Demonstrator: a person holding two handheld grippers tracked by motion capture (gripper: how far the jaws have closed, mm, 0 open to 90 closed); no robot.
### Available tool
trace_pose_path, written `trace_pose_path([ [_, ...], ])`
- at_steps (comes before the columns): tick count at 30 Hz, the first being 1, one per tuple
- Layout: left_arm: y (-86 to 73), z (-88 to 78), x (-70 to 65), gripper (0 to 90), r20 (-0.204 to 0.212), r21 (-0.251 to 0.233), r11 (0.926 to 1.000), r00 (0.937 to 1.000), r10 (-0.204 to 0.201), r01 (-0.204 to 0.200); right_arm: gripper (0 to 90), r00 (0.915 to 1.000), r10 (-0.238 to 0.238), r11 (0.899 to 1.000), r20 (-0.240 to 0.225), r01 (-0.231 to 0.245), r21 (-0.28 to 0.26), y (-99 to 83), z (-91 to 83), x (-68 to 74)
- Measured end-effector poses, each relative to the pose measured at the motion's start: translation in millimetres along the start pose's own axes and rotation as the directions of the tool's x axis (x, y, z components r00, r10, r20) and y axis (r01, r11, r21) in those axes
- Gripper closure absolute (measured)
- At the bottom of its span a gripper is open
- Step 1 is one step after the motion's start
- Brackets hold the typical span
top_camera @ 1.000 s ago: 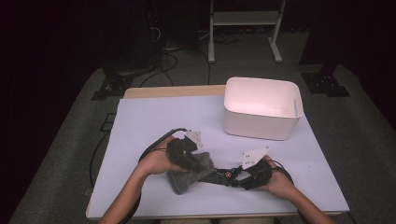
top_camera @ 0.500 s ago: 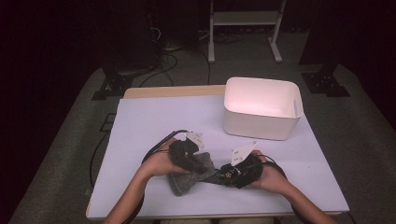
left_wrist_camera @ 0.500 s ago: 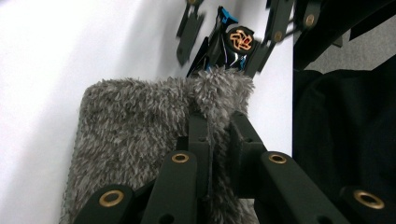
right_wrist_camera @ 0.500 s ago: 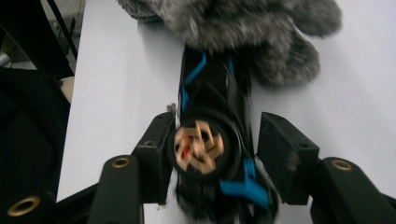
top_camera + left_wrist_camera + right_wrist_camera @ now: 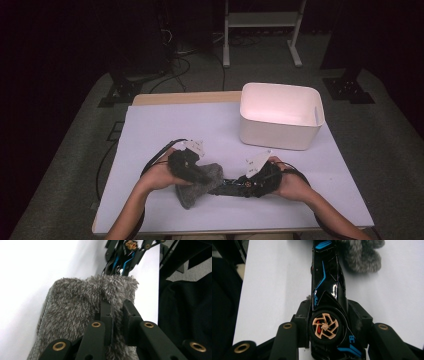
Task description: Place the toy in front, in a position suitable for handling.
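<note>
Two grippers work near the counter's front edge: the left gripper pinches the soft fuzzy grey pouch at its rim, while the right gripper's fingers clamp the stiff, glossy toy car, likely slippery, by its rear wheel.

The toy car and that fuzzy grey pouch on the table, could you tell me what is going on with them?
A person works two hand-held grippers at the white table. The left gripper is shut on the rim of the fuzzy grey pouch. The right gripper clamps a black toy car with blue trim and orange wheels, on its side, nose pointing at the pouch's mouth. A white bin stands behind.
</note>
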State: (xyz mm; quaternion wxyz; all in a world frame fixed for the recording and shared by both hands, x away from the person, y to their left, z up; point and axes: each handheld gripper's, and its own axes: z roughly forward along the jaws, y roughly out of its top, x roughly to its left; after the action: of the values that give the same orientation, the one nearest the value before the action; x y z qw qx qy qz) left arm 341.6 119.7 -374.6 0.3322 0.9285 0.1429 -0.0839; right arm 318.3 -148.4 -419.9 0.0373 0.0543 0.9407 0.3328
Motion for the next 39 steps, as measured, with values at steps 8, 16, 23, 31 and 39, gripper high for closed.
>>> trace_pose_path([
  [8, -7.2, -1.8, 3.1, 81.3, 0.002, -0.01, 0.9998, 0.9998, -0.019, 0.019, 56.8, 0.9999, -0.007, 1.0, 0.011, 0.006, 0.026, -17.6, -16.8, -2.1],
  [16, 24.4, 13.5, -7.7, 81.3, 0.043, -0.019, 0.9988, 0.998, 0.046, -0.045, 56.8, 0.9996, 0.022, 1.0, 0.016, -0.022, 0.006, -24.5, -20.2, -1.7],
  [23, 56.8, 40.6, -16.6, 81.3, 0.079, 0.015, 0.9935, 0.9907, 0.111, -0.113, 56.8, 0.9996, 0.018, 1.0, 0.023, -0.017, -0.012, -27.0, -20.1, -0.6],
  [31, 39.3, 32.2, -8.9, 81.3, 0.058, 0.018, 0.9976, 0.9962, 0.065, -0.066, 56.8, 0.9996, 0.021, 1.0, 0.018, -0.021, -0.021, -28.9, -20.3, -1.5],
  [39, 10.9, 26.0, -0.3, 79.6, 0.042, -0.005, 1.0, 0.9991, -0.002, 0.002, 56.8, 0.9995, 0.028, 1.0, 0.016, -0.028, -0.004, -26.6, -20.3, -1.9],
])
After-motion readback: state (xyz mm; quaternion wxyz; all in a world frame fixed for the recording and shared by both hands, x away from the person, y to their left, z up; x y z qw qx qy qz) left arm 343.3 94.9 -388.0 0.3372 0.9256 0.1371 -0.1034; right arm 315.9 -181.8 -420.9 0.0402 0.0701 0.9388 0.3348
